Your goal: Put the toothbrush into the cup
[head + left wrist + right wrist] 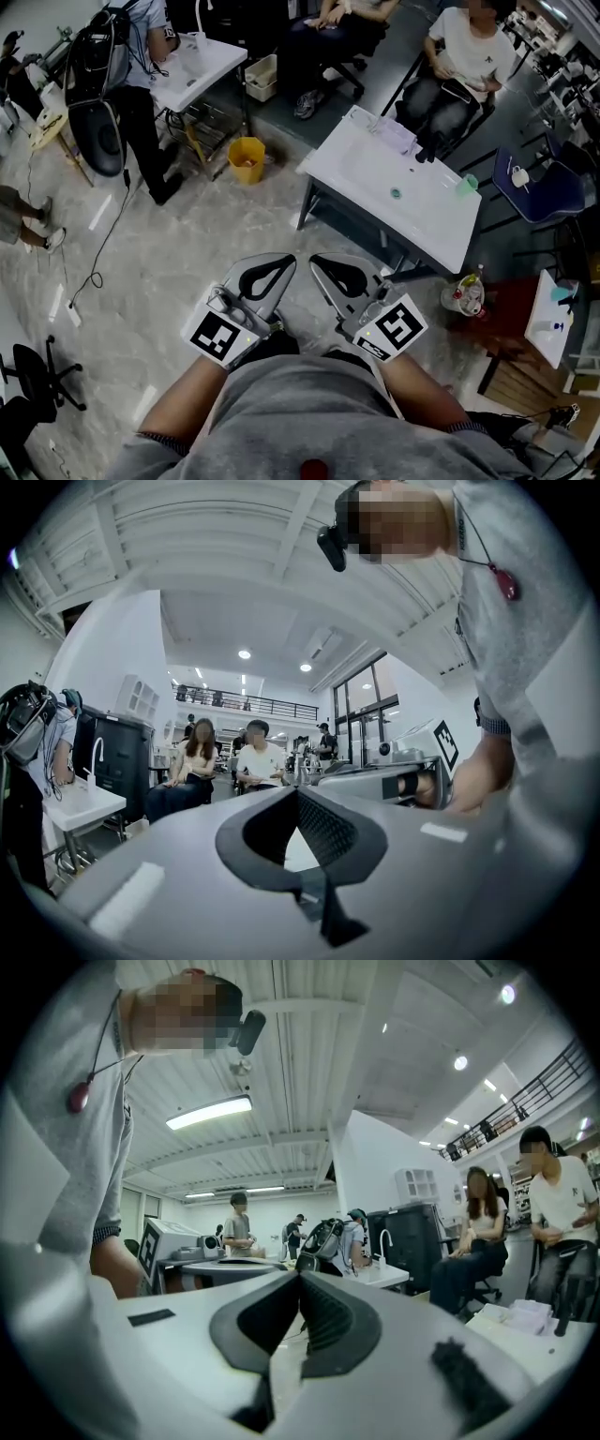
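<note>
1. Setting: an open workshop hall with a pale marbled floor (169, 262) and a ribbed white ceiling. People sit and stand around its edges.
2. Left gripper (284, 261): held level in front of my body. Its jaws are clenched tip to tip with nothing between them, and the ribbed pads meet along their length.
3. Right gripper (321, 261): just beside the left one and also level. Its jaws are pressed together and carry nothing.
4. Marker cubes: one sits on each gripper close to my grey shirt, the left cube (217, 336) and the right cube (398, 325).
5. White table (356, 169): it stands ahead and to the right of both grippers, well apart from them.
6. Green cup (466, 185): it stands near the right edge of that table. A small teal round item (395, 194) lies mid-table, and a white bundle (396, 134) sits at the far edge. I cannot pick out the toothbrush at this size.
7. Yellow bucket (247, 159): on the floor beyond the grippers, to the left of the table.
8. Second white table (202, 66): far left, with a standing person beside it.
9. Seated person (464, 56): in a white shirt, behind the near table.
10. Black office chair (37, 375): at the lower left edge of the floor.
</note>
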The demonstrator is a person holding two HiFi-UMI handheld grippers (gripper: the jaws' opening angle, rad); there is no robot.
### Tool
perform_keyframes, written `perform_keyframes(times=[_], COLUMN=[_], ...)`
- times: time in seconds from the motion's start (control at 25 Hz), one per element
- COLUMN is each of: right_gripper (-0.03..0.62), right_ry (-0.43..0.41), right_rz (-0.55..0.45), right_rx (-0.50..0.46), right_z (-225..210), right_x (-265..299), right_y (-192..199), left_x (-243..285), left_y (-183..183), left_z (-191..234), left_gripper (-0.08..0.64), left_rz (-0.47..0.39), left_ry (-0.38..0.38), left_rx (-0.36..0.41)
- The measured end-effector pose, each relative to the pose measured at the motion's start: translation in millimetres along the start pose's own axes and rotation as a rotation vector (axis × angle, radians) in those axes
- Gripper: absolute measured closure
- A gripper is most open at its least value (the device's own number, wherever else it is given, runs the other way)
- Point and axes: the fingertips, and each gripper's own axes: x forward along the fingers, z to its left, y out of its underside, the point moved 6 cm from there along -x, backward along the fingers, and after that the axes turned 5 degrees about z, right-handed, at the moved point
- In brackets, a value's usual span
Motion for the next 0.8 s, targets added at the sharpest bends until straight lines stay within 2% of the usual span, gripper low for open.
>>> perform_keyframes(times=[0.28,0.52,0.8], right_gripper=[0.578,0.578,0.578], right_ry=[0.038,0.058,0.07], right_rz=[0.01,0.01,-0.009], right_rx=[0.019,0.017,0.02], right_z=[-4,-14,-46], right_x=[33,38,47], right_y=[-1,1,1], left_x=[-3,6,30], left_y=[1,1,1], left_z=[38,52,68], left_gripper=[0.557,0.557,0.557], left_rz=[0.014,0.009,0.031], left_ry=[0.022,0.032,0.036], left_rx=[-0.031,-0.022,-0.005])
